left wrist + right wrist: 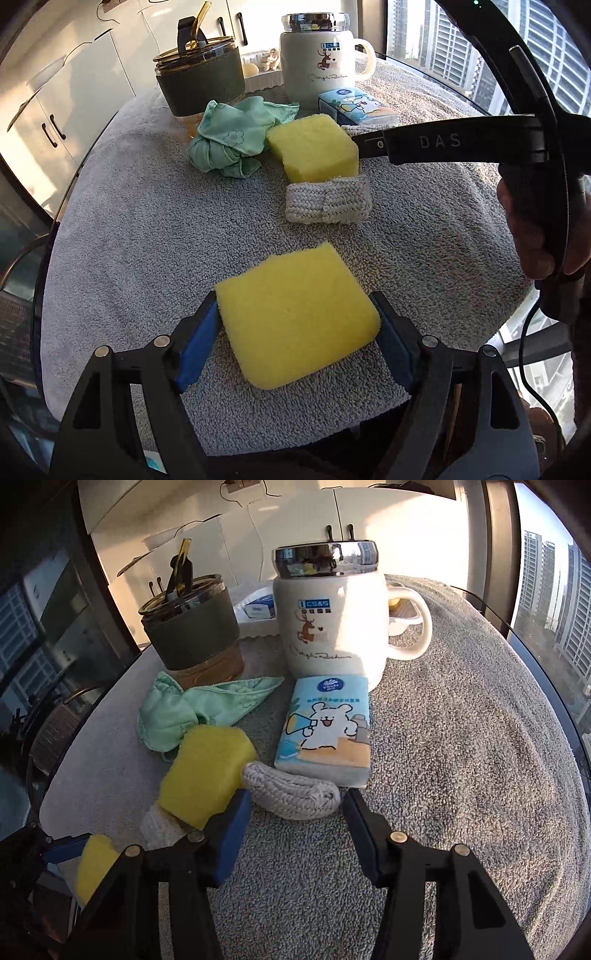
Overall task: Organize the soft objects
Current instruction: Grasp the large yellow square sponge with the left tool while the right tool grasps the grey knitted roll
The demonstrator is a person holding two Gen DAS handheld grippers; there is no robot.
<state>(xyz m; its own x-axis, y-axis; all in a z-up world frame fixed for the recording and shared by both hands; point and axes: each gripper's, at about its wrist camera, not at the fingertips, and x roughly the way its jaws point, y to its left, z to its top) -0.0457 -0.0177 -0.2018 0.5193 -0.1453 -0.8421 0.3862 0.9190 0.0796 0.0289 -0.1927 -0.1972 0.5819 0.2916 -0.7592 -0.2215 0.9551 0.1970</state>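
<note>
A flat yellow foam sponge [295, 317] is straddled, seemingly untouched, by the parted left gripper [297, 332], while the right gripper [295, 830] is spread around a rolled grey woven cloth [291, 794] at twelve o'clock.

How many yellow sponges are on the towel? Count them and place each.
2. The near sponge lies between the left gripper fingers; the far sponge sits beside the green cloth, against a woven pad. None seems hidden.

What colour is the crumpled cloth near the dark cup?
Crumpled soft cloth: mint green with a flower pattern, clearest in left wrist view.
</note>
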